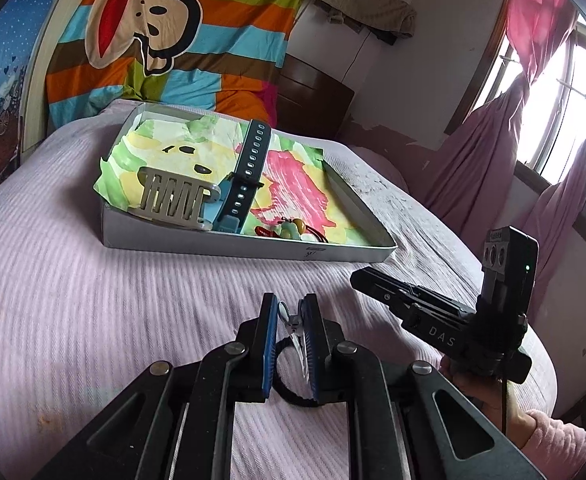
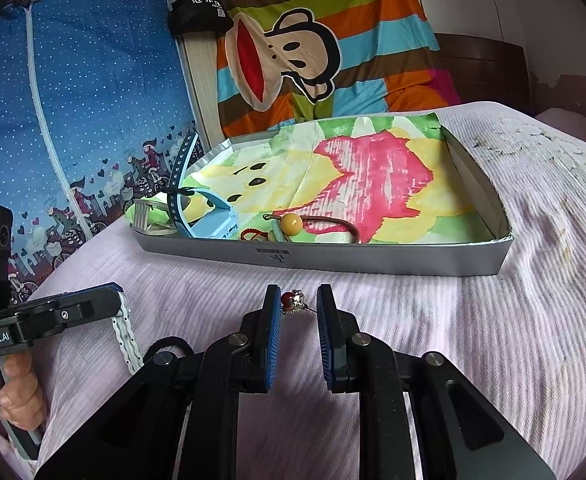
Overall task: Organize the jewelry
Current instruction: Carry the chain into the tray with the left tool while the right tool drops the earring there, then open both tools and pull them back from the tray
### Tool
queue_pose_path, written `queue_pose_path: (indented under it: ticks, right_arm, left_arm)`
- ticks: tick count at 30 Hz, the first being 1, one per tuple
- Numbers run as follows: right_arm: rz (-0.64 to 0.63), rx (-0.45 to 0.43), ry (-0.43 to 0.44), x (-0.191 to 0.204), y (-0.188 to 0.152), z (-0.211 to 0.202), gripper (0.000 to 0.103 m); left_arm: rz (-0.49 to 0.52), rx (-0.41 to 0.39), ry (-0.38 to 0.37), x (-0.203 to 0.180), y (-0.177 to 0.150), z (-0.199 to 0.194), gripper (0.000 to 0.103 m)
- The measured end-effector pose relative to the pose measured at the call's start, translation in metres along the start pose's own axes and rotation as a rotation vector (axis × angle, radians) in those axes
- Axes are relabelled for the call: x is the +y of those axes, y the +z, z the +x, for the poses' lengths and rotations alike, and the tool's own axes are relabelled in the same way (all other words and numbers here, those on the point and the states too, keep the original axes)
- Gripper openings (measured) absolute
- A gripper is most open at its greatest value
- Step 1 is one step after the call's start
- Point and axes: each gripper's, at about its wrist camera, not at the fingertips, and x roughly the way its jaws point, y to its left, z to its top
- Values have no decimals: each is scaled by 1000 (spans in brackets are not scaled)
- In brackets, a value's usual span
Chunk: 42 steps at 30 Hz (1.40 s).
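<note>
A shallow grey box (image 1: 229, 246) (image 2: 373, 258) lined with painted paper lies on the pink bedspread. It holds a blue watch strap (image 1: 249, 168) (image 2: 181, 184), a beige hair claw (image 1: 173, 200), and a cord with a yellow bead (image 2: 292, 223) (image 1: 299, 225). My left gripper (image 1: 291, 320) is shut on a silver hair clip (image 1: 291, 322) with a black elastic band (image 1: 293, 394) under it. My right gripper (image 2: 299, 312) is open around a small red and silver earring (image 2: 293, 301) lying on the bed, in front of the box. The right gripper also shows in the left wrist view (image 1: 373, 282).
A striped monkey blanket (image 2: 313, 52) hangs behind the box. A blue dotted cover (image 2: 73, 112) stands at the left. Pink curtains and a window (image 1: 553, 92) are at the right. The left gripper's handle (image 2: 53, 316) and hand show at the lower left.
</note>
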Motion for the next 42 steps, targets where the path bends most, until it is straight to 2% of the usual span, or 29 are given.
queue_pose_path:
  ticks: [9, 17, 24, 31, 38, 42]
  right_arm:
    - [6, -69, 27, 7, 14, -12, 16]
    - [8, -96, -14, -5, 43, -7, 16]
    - [63, -13, -51, -28, 66, 23, 16]
    - [67, 99, -71, -31, 65, 50, 16]
    - [67, 138, -74, -31, 59, 60, 16]
    - [75, 121, -73, -33, 57, 56, 17]
  left_arm:
    - [21, -83, 37, -14, 37, 3, 13]
    - [47, -93, 111, -28, 75, 42, 13]
    - [42, -39, 179, -29, 92, 74, 13]
    - [27, 29, 210, -27, 90, 91, 13]
    - [28, 31, 226, -27, 90, 92, 13]
    - [20, 17, 209, -26, 87, 88, 13]
